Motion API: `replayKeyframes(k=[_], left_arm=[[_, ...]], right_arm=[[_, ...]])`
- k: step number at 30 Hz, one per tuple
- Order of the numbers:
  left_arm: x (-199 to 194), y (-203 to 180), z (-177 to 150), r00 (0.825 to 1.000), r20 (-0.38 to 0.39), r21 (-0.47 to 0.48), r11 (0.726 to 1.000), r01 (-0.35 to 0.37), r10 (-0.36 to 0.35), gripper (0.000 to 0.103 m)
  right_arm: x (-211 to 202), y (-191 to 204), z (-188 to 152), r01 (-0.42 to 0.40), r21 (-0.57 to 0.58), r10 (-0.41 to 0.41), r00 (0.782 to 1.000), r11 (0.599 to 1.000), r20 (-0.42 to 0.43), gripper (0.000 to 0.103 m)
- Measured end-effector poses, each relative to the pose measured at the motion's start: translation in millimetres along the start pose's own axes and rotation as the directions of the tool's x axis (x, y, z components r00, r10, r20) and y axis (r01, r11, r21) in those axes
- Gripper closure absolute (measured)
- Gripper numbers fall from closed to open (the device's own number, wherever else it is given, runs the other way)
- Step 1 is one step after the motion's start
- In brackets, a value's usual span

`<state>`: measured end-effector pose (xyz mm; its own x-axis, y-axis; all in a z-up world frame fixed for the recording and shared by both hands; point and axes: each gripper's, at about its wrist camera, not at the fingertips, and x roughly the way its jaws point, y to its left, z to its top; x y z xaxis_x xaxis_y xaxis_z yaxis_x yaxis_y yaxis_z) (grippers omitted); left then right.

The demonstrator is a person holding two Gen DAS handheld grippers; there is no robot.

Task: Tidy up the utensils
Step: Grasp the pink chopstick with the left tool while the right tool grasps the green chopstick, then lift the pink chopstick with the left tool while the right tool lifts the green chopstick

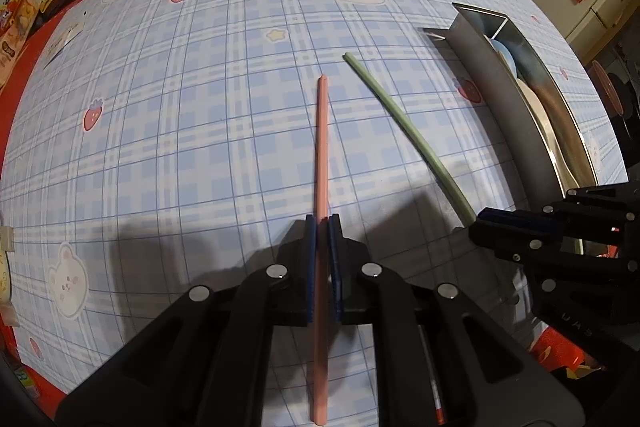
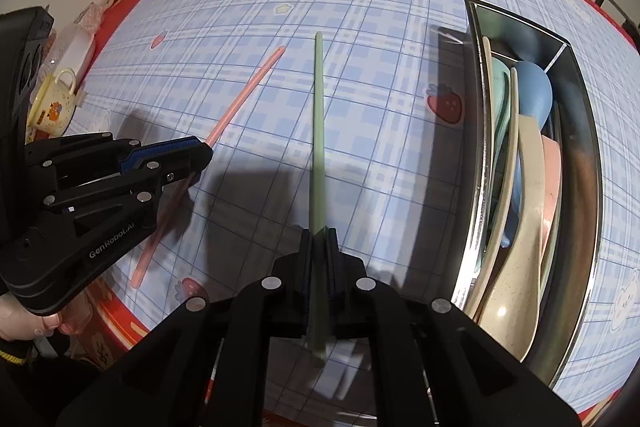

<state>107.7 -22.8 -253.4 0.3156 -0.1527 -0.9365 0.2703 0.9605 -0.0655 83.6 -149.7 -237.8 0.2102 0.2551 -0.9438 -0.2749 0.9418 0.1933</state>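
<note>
On the plaid tablecloth, a long steel tray at the right already held spoons in cream, blue, pink and green. The left gripper was clamped on a slim, matte pink chopstick and the right gripper on a matching green chopstick, both sticks pointing far across the table. To do the step well, each stick should probably be swung parallel to the tray's length and lowered inside before release.
</note>
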Motion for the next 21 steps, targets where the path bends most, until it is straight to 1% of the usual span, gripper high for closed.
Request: replayKeyframes(k=[4,12,14,17,21], left_arm=[[-2,1,-5,1.0,0.026,0.022,1.0,0.006,-0.007,0.092],[-3,7,-6,0.999,0.031,-0.012,0.999,0.044,-0.044,0.093],[-4,10,-6,0.998,0.024,-0.04,0.997,0.064,-0.064,0.093],[-5,19,-7,0.993,0.011,-0.101,0.987,0.121,-0.12,0.093],[-16,30,-12,0.982,0.034,-0.171,0.967,0.187,-0.184,0.093]], right_arm=[[0,-1,0,-0.002,0.005,0.002,1.0,1.0,0.003,0.097],[-1,0,-2,0.001,-0.003,-0.001,1.0,1.0,0.009,0.096],[-1,0,-1,-0.003,-0.006,0.003,1.0,1.0,0.008,0.096],[-1,-6,1,-0.032,0.023,0.032,0.999,0.999,-0.005,0.096],[-8,-7,-1,-0.058,0.044,0.057,0.998,0.997,0.013,0.096]])
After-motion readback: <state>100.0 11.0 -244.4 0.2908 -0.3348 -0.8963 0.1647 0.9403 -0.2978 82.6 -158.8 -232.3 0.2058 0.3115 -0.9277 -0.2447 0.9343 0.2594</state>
